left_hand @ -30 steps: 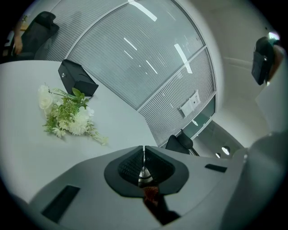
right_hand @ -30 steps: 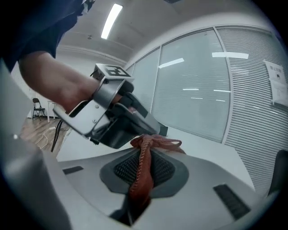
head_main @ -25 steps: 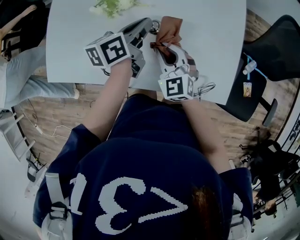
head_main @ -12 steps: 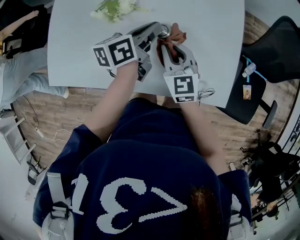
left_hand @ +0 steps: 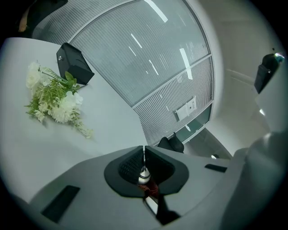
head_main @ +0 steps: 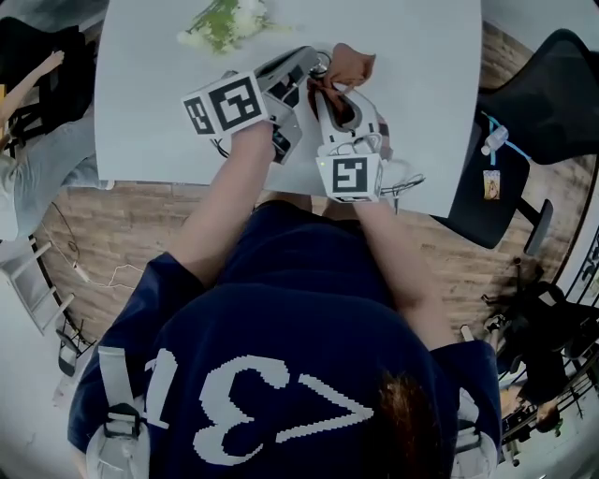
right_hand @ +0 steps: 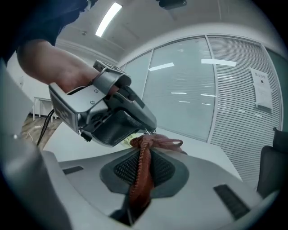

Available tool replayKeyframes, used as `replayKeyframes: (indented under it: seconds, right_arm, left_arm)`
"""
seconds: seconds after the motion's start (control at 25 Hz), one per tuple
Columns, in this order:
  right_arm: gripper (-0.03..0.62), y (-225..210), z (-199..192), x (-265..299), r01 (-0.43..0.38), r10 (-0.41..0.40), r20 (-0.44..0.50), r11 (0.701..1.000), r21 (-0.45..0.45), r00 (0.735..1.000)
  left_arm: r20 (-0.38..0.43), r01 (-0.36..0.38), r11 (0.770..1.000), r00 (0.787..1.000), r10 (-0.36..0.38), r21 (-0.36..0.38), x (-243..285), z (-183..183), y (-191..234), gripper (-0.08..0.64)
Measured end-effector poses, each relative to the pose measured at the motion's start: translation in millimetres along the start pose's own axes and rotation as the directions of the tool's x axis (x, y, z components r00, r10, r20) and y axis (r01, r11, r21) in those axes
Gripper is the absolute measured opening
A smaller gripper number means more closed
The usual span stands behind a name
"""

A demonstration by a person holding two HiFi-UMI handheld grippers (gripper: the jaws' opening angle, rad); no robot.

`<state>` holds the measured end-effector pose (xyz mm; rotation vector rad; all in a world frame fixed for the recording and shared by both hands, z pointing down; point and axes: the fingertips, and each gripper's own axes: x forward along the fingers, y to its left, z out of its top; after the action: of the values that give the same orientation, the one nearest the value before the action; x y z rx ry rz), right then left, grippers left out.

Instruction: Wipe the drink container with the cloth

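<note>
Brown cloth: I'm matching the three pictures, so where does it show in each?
Head view: brown cloth top centre, at the right gripper jaws.
Left gripper view: a red scrap low centre, under the jaws.
Right gripper view: centre, clamped between the jaws, running upward.
Shared landmark: the metal ring beside the cloth in all three.

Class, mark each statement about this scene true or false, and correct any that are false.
1. The right gripper is shut on the brown cloth. True.
2. The flowers lie on the floor. False: they lie on the white table.
3. The left gripper stands wide open. False: its jaws are together, pinching a small silvery object.
4. The tips of both grippers are close to each other above the table. True.
</note>
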<state>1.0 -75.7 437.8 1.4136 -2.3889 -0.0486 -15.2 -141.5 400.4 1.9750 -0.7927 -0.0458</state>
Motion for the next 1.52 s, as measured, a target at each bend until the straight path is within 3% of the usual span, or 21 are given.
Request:
replayKeyframes:
  seconds: [0.24,0.44,0.52,0.64,0.76,0.88,1.0,1.24,1.36,1.52]
  right_arm:
    - [0.060,5,0,-6,0.024,-0.024,0.004,0.999,-0.042,1.000]
    - [0.060,24,-51,2,-0.023,0.031,-0.170,0.999,0.046,0.985]
    - [0.060,26,-55,7,-0.032,0.048,-0.197,0.996,0.083,0.979]
    - [0.060,22,-29,5,-0.031,0.050,-0.149,0.991,0.131,0.988]
    - [0.060,3,13,-5,0.020,-0.013,-0.042,0.986,0.164,0.999]
    - [0.060,-7,36,-2,0.029,-0.029,-0.002,0.994,0.103,1.000]
    - [0.060,10,28,7,-0.004,0.005,-0.016,1.000,0.028,1.000]
    - [0.058,20,21,9,-0.029,0.029,0.019,1.000,-0.002,0.999]
    - [0.058,34,1,10,-0.067,0.067,-0.025,0.998,-0.020,0.997]
    - [0.058,48,-47,13,-0.100,0.099,-0.158,0.995,-0.004,0.983]
  left_arm:
    - [-0.013,0.020,1.000,1.000,-0.020,-0.012,-1,-1,-8,0.025]
    - [-0.031,0.037,0.999,0.999,-0.038,-0.024,3,-4,-12,0.025]
    - [-0.031,0.039,0.999,0.999,-0.040,-0.021,5,-4,-14,0.025]
    - [-0.021,0.037,0.999,0.999,-0.038,-0.027,4,1,-13,0.025]
    - [-0.022,0.041,0.999,0.999,-0.042,-0.035,3,2,-14,0.025]
    - [-0.005,0.037,0.998,0.999,-0.038,-0.049,6,6,-11,0.025]
    - [-0.019,0.030,0.999,0.999,-0.030,-0.033,7,9,-8,0.025]
    - [-0.018,0.028,0.999,0.999,-0.029,-0.041,2,9,-3,0.026]
    - [-0.028,0.042,0.998,0.999,-0.043,-0.050,4,4,-2,0.025]
    - [-0.048,0.064,0.997,0.997,-0.066,-0.053,6,-3,-7,0.025]
